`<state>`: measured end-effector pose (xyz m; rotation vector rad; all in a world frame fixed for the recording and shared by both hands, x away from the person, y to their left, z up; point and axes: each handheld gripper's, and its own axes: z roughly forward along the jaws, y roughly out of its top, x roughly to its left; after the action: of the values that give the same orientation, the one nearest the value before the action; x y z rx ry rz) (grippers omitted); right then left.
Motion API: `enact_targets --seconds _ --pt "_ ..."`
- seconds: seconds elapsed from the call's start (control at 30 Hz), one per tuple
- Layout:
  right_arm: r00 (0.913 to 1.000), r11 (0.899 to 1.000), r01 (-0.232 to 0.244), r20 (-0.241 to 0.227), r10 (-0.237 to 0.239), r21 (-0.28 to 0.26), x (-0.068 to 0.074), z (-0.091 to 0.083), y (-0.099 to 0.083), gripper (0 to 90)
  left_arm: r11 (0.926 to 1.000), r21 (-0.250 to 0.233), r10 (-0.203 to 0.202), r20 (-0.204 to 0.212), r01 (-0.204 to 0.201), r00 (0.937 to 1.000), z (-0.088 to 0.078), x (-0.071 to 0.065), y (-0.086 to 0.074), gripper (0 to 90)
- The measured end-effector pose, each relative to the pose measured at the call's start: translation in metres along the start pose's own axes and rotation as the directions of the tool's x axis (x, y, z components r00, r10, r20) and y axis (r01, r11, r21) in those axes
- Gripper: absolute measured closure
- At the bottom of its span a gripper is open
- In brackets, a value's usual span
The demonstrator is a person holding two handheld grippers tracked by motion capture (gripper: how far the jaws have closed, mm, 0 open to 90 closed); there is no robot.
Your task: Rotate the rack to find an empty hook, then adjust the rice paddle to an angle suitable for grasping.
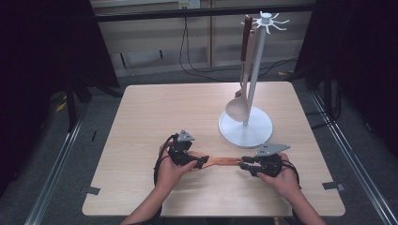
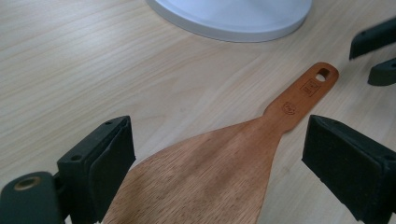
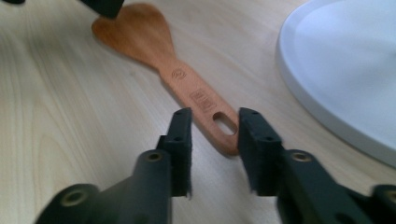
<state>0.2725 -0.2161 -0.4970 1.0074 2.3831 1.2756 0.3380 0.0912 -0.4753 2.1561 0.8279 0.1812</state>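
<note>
Fingers (image 3: 180, 140) of the right gripper (image 3: 215, 135) straddle the wooden spatula's (image 3: 187, 88) handle end unclenched; left gripper (image 2: 219, 154) released around its blade.

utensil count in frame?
2: a wooden spatula flat on the table between both grippers, and a spoon hanging on the white rack.

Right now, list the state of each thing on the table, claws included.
Wooden spatula: lying flat on the table, blade between the left jaws, handle end between the right jaws.
Left claw: open, astride the blade.
Right claw: open, pads beside the handle.
Ladle: hanging on the white rack.
</note>
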Motion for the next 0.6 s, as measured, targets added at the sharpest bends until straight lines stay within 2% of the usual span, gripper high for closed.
enact_targets --seconds 0.07,0.1,0.2,0.33,0.47,0.6 --pt "0.9996 0.999 -0.028 0.005 0.028 -0.025 -0.001 -0.005 0.001 53.8 1.0000 -0.001 0.002 0.012 -0.002 0.9999 0.001 -0.002 0.001 10.2" --pt "0.9990 0.999 -0.040 0.016 0.041 -0.034 -0.002 -0.007 0.002 50.7 0.9997 0.013 0.021 0.015 -0.021 0.9997 0.001 -0.002 0.002 10.7" --pt "0.9981 0.997 -0.058 0.019 0.059 -0.054 -0.004 -0.012 0.003 42.3 0.9994 0.017 0.030 0.035 -0.030 0.9989 0.005 -0.005 0.003 12.1" --pt "0.9954 0.993 -0.088 0.032 0.090 -0.073 -0.008 -0.017 0.002 33.3 0.9972 0.038 0.061 0.067 -0.064 0.9959 0.009 -0.006 0.005 15.8" --pt "0.9931 0.991 -0.103 0.047 0.108 -0.090 -0.012 -0.021 0.002 28.5 0.9954 0.033 0.087 0.098 -0.090 0.9914 0.011 -0.007 0.008 18.4" --pt "0.9915 0.990 -0.111 0.058 0.117 -0.088 -0.015 -0.024 0.000 26.0 0.9916 0.050 0.113 0.118 -0.119 0.9866 0.014 -0.009 0.011 21.4"
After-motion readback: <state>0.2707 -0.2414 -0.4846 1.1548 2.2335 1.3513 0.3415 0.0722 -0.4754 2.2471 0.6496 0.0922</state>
